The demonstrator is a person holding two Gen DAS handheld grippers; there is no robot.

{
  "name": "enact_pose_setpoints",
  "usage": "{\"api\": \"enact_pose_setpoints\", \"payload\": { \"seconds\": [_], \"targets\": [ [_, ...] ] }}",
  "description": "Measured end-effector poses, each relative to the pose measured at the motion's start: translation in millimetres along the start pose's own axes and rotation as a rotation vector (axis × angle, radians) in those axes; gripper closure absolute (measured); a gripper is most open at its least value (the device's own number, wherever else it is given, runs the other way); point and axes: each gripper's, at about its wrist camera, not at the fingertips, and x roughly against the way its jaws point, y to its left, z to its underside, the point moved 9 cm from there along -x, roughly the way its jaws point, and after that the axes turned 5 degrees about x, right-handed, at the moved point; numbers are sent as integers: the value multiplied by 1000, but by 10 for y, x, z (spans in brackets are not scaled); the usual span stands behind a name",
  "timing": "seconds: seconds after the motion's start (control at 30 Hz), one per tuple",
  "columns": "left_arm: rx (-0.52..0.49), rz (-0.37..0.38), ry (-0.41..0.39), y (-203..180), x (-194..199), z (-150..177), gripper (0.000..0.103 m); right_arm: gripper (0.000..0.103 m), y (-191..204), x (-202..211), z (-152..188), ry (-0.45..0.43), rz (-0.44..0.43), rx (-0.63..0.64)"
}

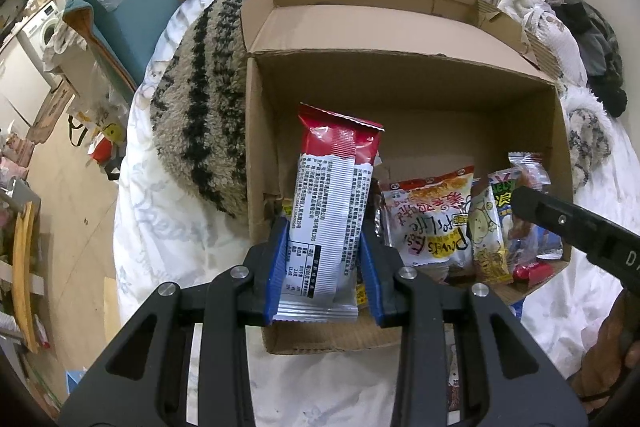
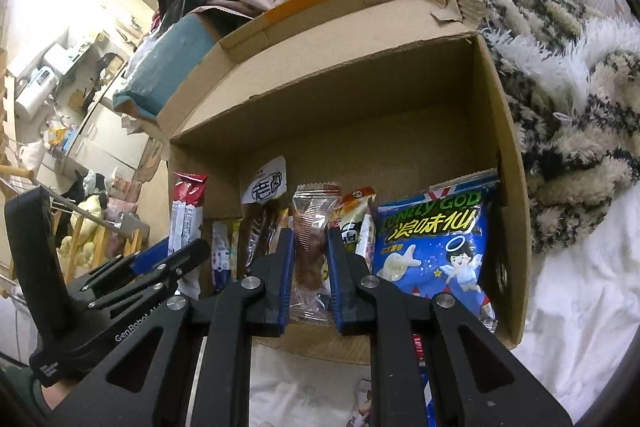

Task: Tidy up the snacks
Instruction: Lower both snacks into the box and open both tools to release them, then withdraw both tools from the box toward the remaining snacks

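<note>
A: Your left gripper (image 1: 325, 247) is pinching the red-and-white snack packet (image 1: 332, 203) upright over the left end of the cardboard box (image 1: 400, 99); where is your other one?

B: Your right gripper (image 2: 310, 259) is clamped on a clear-wrapped brown snack (image 2: 310, 239), standing it among the row inside the box; the blue Lonely God bag (image 2: 440, 247) leans just beside it against the right wall; the box sits on the white bedding (image 1: 168, 227).

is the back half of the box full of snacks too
No, the snacks stand in a row along the near wall of the box, and the floor behind them is bare cardboard.
</note>
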Motion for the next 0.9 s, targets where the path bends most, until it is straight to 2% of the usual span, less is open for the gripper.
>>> {"api": "enact_pose_setpoints", "payload": {
  "seconds": [0.3,0.4,0.47,0.53,0.63,0.7,0.77,0.8,0.9],
  "targets": [
    [-31,5,-8,-82,16,29,71,83,-1,50,-53,-24,-19,-15],
    [-21,8,-11,-74,38,29,51,82,-9,110,-78,-40,-31,-17],
    [-24,-7,-19,-63,56,31,31,82,-4,123,-81,-34,-41,-21],
    [-35,-15,-27,-73,79,52,23,82,-13,118,-69,-28,-46,-37],
    [-48,-6,-23,-105,109,91,21,82,-47,126,-66,-17,-40,-40],
    [-51,5,-35,-121,151,95,21,72,-76,136,-64,-13,-36,-48],
    [-54,27,-60,-148,215,80,21,44,-100,157,-70,-18,-39,-68],
    [-59,26,-79,-158,255,68,21,41,-109,186,-78,-29,-42,-78],
    [-71,20,-106,-163,322,47,21,41,-70,265,-90,-45,-44,-55]
  ]
}}
